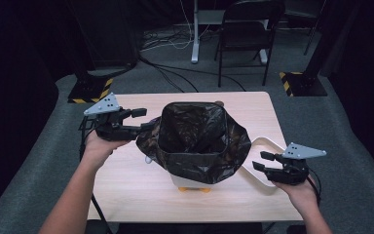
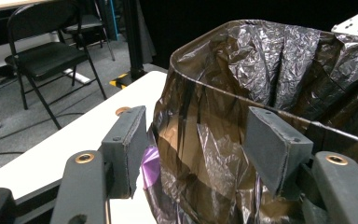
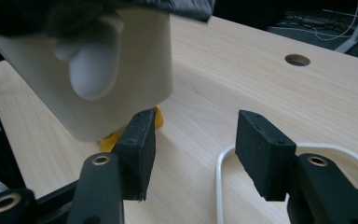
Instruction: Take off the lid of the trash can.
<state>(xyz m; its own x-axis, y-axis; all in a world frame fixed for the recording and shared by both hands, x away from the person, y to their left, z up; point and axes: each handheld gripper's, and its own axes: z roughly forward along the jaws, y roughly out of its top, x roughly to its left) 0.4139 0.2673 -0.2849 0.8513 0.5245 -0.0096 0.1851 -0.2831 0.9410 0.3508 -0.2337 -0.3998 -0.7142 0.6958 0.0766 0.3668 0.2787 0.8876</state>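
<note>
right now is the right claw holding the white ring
No, the right claw is open with bare table between its pads, and the white ring lies flat beneath it.

We see a rectangular light wooden table (image 1: 126,170) with a round cable hole (image 3: 297,59). On it stand a white plastic bin on yellow feet (image 1: 193,183), lined with a black bag, and a white loop-shaped plastic frame (image 1: 260,161) beside it.

White bin (image 1: 187,181) w/ black bag (image 1: 195,139) stands mid-tabletop (image 1: 126,180). Left tool (image 1: 139,122) – jaws apart – right at the bag's left edge. Right tool (image 1: 262,161), jaws apart, sits right of the bin, over a white ring (image 1: 253,161).
</note>
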